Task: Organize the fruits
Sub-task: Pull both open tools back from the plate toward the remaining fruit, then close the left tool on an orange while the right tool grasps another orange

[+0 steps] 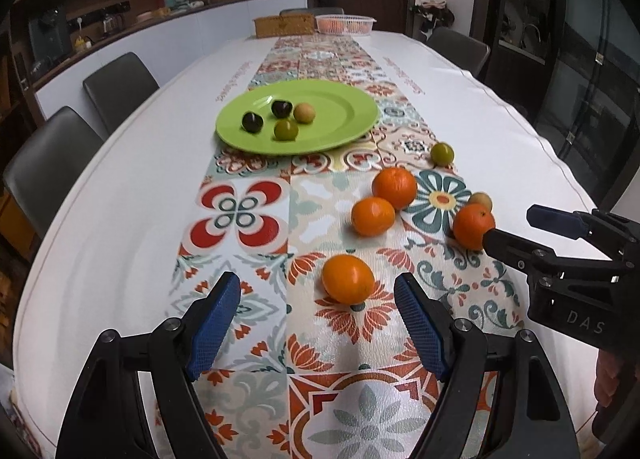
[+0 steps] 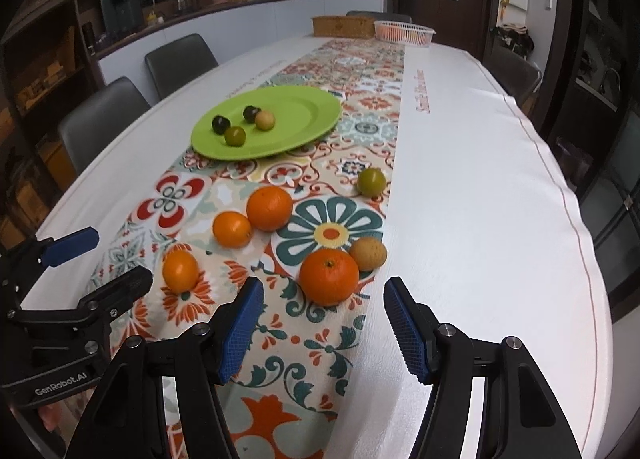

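Patterned table runner (image 1: 248,219) carries the fruit: nearest orange (image 1: 347,278) sits just ahead of the left gripper (image 1: 318,319), jaws spread; right gripper (image 2: 323,329), also spread, faces another orange (image 2: 329,276). Green plate (image 1: 344,115) lies beyond.

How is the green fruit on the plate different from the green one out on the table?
The green fruit on the plate sits among three other small fruits; the green fruit on the runner lies alone, off the green plate, nearer the oranges. Both are small, round and yellowish-green.
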Demonstrator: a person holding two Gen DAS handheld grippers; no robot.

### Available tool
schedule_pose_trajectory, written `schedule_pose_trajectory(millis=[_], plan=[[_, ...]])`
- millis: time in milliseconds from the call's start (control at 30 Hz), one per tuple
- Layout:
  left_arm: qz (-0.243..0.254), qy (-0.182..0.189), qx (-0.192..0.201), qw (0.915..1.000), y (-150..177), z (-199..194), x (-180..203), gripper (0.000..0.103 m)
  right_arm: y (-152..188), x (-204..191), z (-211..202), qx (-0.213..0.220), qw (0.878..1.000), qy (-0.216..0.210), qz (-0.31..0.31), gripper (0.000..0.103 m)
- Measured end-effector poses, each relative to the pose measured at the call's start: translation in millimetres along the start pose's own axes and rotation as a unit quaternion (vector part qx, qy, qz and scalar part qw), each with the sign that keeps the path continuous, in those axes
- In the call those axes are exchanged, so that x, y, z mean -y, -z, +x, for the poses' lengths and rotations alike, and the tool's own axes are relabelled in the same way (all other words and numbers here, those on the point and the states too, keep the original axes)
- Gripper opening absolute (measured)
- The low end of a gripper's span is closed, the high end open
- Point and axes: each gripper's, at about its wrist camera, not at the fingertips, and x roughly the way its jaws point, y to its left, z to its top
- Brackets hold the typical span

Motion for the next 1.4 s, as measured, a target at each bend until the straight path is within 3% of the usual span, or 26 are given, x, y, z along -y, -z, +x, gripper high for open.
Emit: schedule_pose_trajectory(millis=[667, 1033, 1133, 1400], plan=[[0.003, 0.018, -0.033, 0.9993, -0.2, 32.5, 3.3, 0.074, -4.1, -1.8, 31.7, -0.023, 1.0, 0.003, -0.013, 0.061], [0.001, 0.036, -0.046, 0.9983, -1.7, 41.0, 5.1, 0.044, -3.7, -2.4, 43.2, -0.035, 0.999, 0.003, -0.022, 0.053], [-0.002, 0.044, -0.052, 0.9977, -2.6, 43.5, 5.5, 0.038, -3.8, -3.1, 44.8, -0.035, 0.999, 0.005, -0.025, 0.046], [0.002, 0.049, -0.05, 0.9975, -3.5, 41.1, 7.2, 0.035, -1.7, -2.8, 43.7, -0.033, 0.999, 0.003, -0.027, 0.042]])
